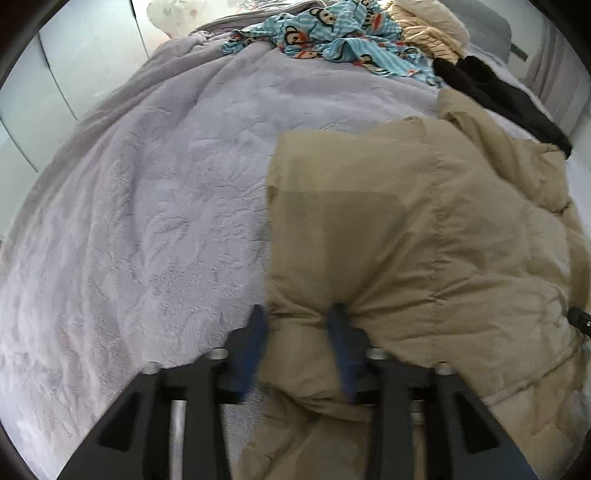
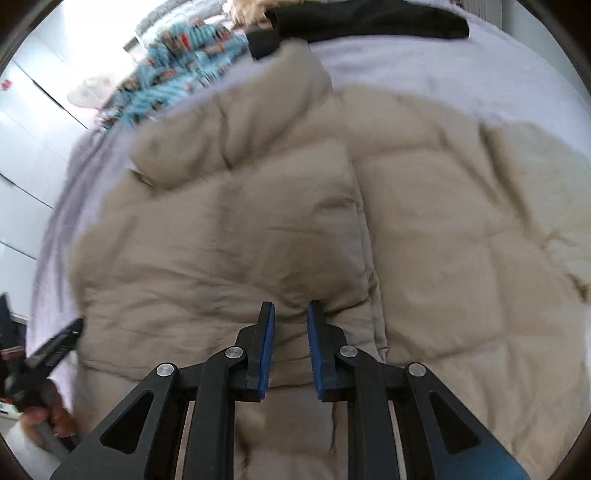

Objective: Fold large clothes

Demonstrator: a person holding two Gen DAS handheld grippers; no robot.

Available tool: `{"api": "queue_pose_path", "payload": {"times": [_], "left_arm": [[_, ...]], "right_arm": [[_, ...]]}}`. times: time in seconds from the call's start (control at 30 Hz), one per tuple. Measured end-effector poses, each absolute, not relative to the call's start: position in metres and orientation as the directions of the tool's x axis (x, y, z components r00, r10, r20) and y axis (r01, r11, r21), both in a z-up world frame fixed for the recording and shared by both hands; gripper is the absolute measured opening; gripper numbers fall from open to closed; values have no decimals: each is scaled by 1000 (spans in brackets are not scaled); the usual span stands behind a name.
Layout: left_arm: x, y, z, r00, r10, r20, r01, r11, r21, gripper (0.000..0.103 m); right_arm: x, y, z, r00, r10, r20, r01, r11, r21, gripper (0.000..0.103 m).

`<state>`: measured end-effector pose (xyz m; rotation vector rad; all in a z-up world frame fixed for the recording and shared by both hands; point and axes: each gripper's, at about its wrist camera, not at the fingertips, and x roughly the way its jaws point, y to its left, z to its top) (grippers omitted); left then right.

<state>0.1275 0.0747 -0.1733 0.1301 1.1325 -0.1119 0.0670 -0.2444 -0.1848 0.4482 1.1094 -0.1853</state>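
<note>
Fingers of both grippers are set low over a tan jacket (image 1: 424, 236) on a bed

Left gripper (image 1: 297, 314) is seen partly open, its blue pads (image 1: 255, 347) blurred, with a puckered fold of the jacket's edge between them; whether the pads press on it cannot be told. Right gripper (image 2: 290, 308) is seen with a narrow gap between its pads (image 2: 267, 347), over a seam of the jacket (image 2: 295, 206), and no cloth is gripped in that gap. The jacket is spread on a lilac blanket (image 1: 155, 206), with one part folded over on top. A blue printed cloth (image 1: 325, 33), a cream garment (image 1: 428, 29) and a black garment (image 1: 498, 96) are seen at the far end of the bed. At the lower left of the right view a hand (image 2: 48, 417) is seen on a gripper's handle
</note>
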Motion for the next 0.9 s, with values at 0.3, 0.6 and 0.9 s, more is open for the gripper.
{"api": "queue_pose_path", "payload": {"times": [0.3,0.6,0.9], "left_arm": [[122,90,-152,412,-19,-911,140,989,43,60],[78,80,-123,324,-71,-943,256,967,15,60],[26,64,-91,279,-202,-939,384,919,-83,103]], "right_arm": [[38,-266,-173,424,16,-905,457,859,229,16],[-34,-266,-145,381,87,-920,586,747,313,23],[-102,-226,-128,346,134,-929,663,666,343,48]]}}
